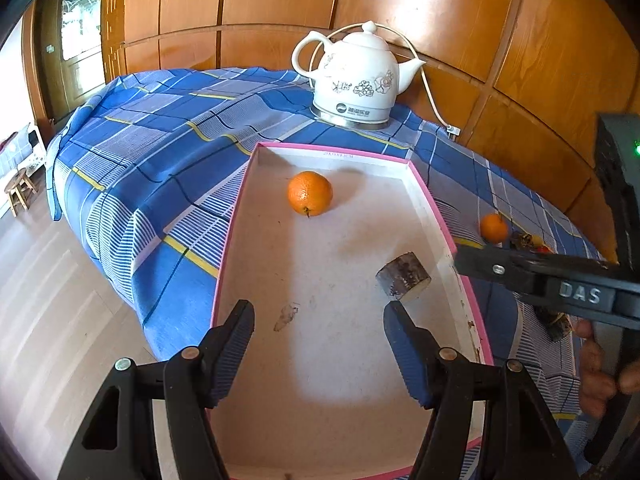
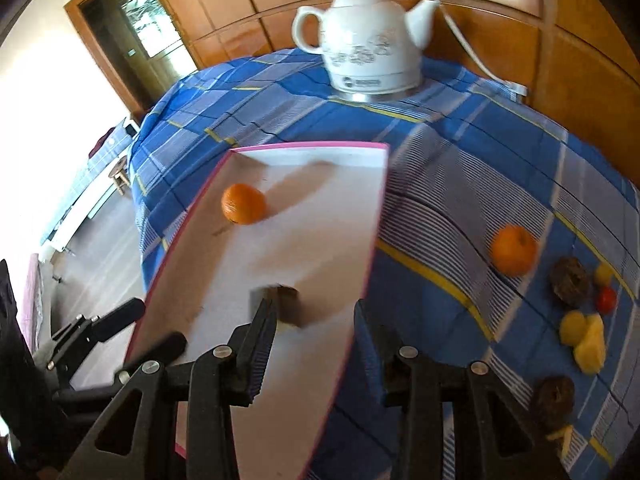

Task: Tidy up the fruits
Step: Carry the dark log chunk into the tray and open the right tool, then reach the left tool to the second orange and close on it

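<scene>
So there's a pink-rimmed box lid (image 1: 430, 196) sitting on a table with a blue plaid cloth (image 1: 160, 152), and one orange (image 1: 310, 193) is already inside it, up near the far end and a bit toward the left wall. A brown chunk (image 1: 403, 281) of something also lies in the lid, close to the right wall. The left gripper (image 1: 319, 346) hangs over the near end of the lid with its fingers spread wide, nothing between them. The right gripper (image 2: 315, 336) is spread apart too and empty, straddling the lid's right rim. The second orange (image 2: 514, 250) sits out on the cloth to the right of the lid, well apart from it. Further toward the right edge are a small red fruit (image 2: 606, 299), some yellow pieces (image 2: 584, 338) and two dark brown lumps (image 2: 570, 280). A white kettle (image 1: 354, 76) stands at the far edge, behind the lid
</scene>
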`<state>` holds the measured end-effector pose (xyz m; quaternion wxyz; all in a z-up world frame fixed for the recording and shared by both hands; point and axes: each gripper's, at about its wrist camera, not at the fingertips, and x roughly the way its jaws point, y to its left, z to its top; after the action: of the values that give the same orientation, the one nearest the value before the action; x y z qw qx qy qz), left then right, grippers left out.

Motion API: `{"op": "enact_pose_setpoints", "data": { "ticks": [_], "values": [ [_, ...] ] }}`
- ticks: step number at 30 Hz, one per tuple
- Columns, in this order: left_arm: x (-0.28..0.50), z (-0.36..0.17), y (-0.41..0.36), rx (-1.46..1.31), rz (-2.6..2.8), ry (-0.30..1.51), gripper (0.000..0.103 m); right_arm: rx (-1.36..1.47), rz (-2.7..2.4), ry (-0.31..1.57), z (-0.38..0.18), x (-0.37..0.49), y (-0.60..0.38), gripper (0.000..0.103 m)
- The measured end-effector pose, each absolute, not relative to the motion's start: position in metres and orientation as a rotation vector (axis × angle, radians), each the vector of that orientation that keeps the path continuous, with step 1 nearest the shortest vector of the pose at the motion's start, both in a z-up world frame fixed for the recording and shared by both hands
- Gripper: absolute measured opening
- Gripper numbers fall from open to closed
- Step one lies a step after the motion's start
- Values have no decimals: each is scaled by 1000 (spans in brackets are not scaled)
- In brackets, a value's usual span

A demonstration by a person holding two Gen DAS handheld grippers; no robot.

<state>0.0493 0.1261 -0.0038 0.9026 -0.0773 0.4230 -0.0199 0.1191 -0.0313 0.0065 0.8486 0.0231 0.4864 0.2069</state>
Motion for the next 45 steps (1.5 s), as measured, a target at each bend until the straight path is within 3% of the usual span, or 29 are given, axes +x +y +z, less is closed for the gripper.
{"op": "enact_pose_setpoints", "data": {
  "ticks": [18,31,40,45],
  "values": [
    [56,17,80,-59,-194,852,67,155,143,978,25,84,-199,41],
    [91,33,20,40,-357,858,62,137,-6,966,29,80,-285,41],
    [128,22,-19,83,-408,906,65,257,-47,975,11,83,-320,41],
    [153,11,-43,86,-437,957,50,286,-18,970,13,83,-319,41]
  ]
}}
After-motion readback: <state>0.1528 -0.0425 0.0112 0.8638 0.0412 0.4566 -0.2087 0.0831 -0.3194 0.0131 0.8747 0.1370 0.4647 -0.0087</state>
